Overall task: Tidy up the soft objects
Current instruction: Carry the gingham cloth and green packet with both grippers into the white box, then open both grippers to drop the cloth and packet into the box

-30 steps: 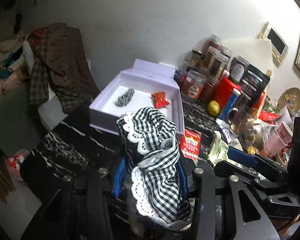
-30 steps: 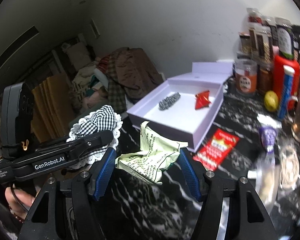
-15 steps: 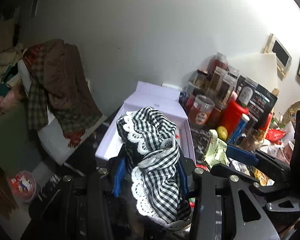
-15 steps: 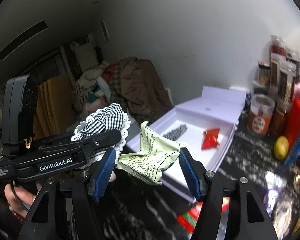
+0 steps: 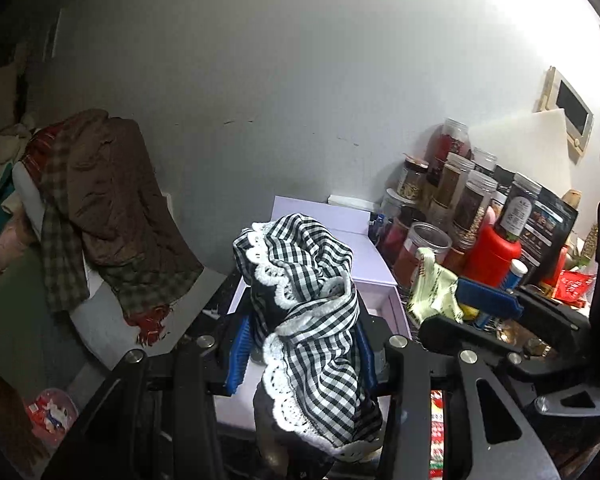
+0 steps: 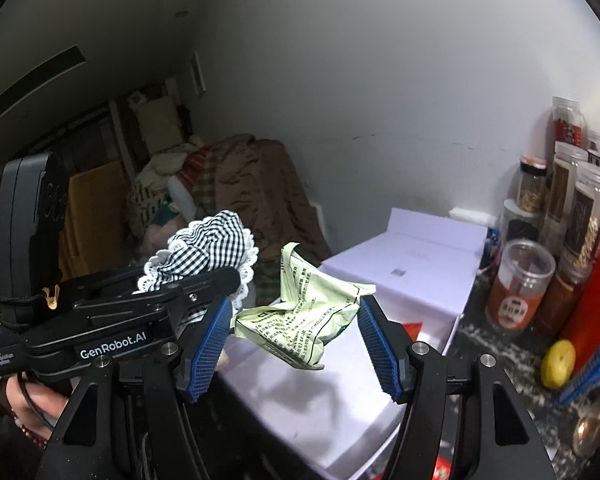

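Right of frame: clear lidded jars [image 5: 456,204] of dried goods clustered against the grey wall [image 5: 300,80], with a red bottle [image 5: 494,254] in front and a black pouch [image 5: 548,228] beside it. Lower right, right-wrist view: a yellow lemon [image 6: 558,358] on the dark marbled countertop [image 6: 500,352]. Left: brown and plaid garments [image 5: 100,208], heaped.
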The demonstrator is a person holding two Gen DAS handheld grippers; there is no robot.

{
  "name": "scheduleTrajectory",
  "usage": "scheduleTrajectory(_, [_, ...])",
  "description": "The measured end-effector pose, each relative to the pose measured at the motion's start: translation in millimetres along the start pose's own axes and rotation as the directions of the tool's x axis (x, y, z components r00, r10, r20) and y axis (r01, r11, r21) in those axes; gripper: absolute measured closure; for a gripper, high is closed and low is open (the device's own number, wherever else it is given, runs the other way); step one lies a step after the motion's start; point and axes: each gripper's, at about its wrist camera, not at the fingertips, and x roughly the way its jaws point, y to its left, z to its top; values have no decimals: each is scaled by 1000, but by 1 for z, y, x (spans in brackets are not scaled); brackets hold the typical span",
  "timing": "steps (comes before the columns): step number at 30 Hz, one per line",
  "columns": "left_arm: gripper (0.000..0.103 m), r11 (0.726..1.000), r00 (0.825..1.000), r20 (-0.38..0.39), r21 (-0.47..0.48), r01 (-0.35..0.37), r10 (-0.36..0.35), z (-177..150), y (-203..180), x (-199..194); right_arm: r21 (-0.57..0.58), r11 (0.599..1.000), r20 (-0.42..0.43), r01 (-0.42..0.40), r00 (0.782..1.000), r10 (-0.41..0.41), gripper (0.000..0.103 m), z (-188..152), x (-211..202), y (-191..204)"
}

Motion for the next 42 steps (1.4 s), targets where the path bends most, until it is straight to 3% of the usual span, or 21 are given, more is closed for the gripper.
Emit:
scheduleTrajectory(16, [60, 999, 988, -154, 38, -20, 26, -11, 18, 97, 63, 992, -177, 107, 980, -95, 38, -5, 86, -52])
scheduleTrajectory(29, [60, 999, 951, -308, 49, -7, 21, -23, 20, 142, 70, 984, -289, 164, 947, -138, 36, -20, 121, -60])
scheduleTrajectory(35, [60, 997, 935, -348, 57, -50, 67, -30, 23, 155, 47, 980, -332, 191, 929, -165, 36, -27, 131, -61])
scheduleTrajectory(42, [54, 984, 913, -369, 111, -141, 173, -32, 19, 161, 10, 970, -380, 241, 898, -220, 36, -35, 141, -64])
